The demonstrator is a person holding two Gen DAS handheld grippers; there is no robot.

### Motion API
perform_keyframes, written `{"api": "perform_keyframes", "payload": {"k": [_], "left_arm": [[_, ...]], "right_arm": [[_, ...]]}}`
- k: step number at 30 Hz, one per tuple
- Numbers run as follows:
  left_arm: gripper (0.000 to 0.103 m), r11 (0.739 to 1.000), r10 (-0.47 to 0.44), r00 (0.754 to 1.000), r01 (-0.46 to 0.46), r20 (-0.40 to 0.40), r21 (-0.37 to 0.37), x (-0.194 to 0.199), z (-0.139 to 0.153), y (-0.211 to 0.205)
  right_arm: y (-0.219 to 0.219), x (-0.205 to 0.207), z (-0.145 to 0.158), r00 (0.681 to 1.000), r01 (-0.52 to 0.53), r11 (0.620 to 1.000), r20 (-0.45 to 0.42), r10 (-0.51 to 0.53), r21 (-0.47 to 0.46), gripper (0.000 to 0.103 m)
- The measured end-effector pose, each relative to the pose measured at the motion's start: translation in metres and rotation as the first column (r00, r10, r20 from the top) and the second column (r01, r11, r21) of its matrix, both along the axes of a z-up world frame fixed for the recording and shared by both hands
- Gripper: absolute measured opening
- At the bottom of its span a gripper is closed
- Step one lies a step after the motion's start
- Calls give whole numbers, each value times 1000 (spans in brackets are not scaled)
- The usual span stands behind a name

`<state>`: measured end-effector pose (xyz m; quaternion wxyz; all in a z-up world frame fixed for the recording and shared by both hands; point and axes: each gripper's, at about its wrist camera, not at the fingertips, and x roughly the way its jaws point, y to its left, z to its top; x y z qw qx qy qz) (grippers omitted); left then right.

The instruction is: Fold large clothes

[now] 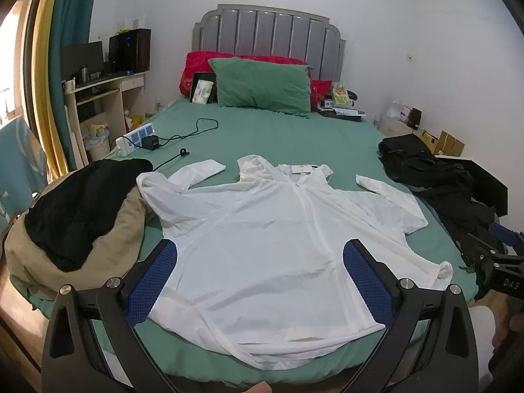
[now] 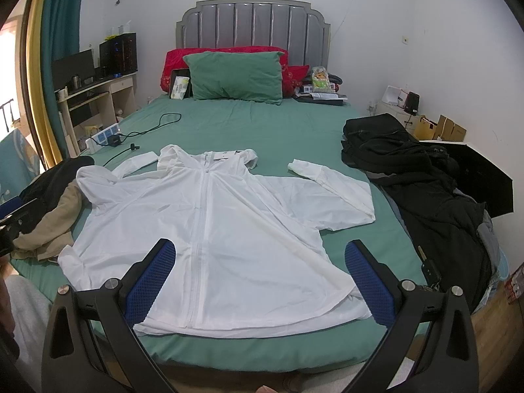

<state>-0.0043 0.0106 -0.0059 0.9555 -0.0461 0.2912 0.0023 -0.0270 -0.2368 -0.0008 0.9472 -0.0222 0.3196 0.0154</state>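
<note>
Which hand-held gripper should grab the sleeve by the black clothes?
Probably the right hand-held gripper. That sleeve of the white jacket lies on its side, by the black clothes. Both are open and empty.

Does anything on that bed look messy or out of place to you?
Yes. The white jacket lies flat, but one sleeve is bunched against a heap of clothes, and a power strip with its cable sits on the sheet.
</note>
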Motion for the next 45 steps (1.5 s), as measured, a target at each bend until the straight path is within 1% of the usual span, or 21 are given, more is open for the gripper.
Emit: {"api": "perform_keyframes", "payload": {"k": [13,24,45], "left_arm": [[103,1000,-11,1000,11,18,-9,-4,3,-2],[103,1000,-6,1000,6,16,-1,-4,6,-1],[103,1000,-9,1000,9,17,-10,-6,6,0]], "right_arm": [[-1,0,0,1000,1,1000,1,-1,-1,102],[-1,-1,1,1000,0,1000,1,0,0,102],[0,0,-1,1000,1,1000,2,-1,0,102]]}}
